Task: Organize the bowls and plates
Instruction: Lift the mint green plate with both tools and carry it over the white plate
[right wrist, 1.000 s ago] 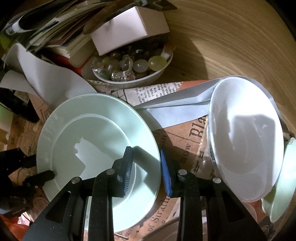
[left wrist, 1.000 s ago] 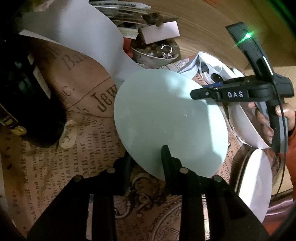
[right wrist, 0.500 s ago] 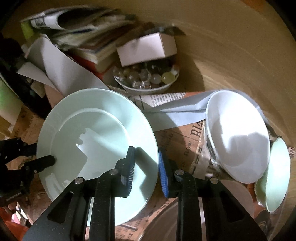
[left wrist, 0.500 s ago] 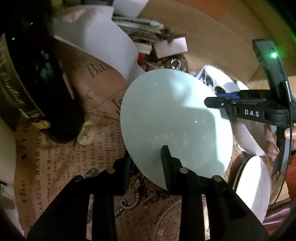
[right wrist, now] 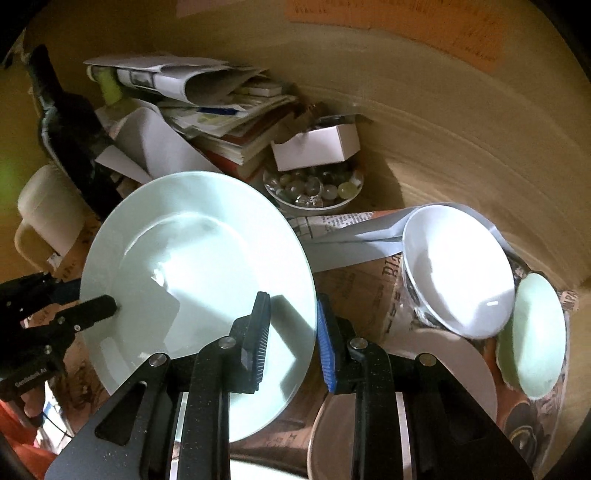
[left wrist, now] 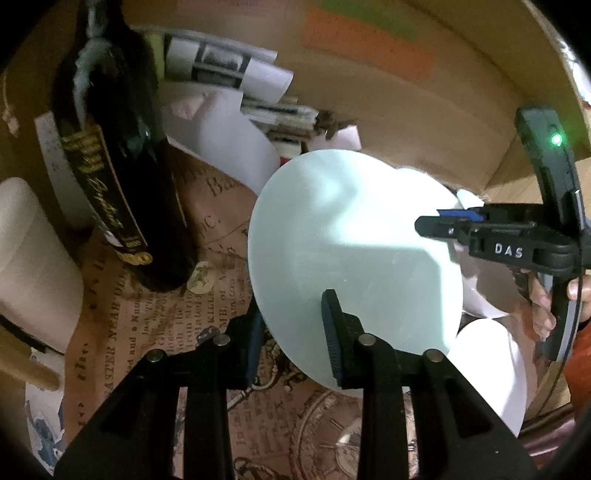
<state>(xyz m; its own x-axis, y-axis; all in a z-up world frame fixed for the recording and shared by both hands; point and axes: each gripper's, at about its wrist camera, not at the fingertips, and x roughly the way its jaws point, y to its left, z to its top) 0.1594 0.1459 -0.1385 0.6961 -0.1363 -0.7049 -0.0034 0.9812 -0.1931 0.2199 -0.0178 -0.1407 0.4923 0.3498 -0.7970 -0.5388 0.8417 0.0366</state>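
Above the newsprint paper point(left wrist: 155, 332), pale green plate point(right wrist: 192, 280) higher than before, both tongs point(left wrist: 295, 332) point(right wrist: 291, 332) clamped on its rim.

The pale green round plate point(left wrist: 351, 251) hides most of the white ceramic bowl point(left wrist: 476, 295) behind it in the left wrist view. The dark glass bottle point(left wrist: 122, 177) is cut off at the top edge. In the right wrist view, the beige flat plate point(right wrist: 454, 369) lies partly under the black gripper frame, and the text on the orange paper notes point(right wrist: 399, 11) is too blurred to read.
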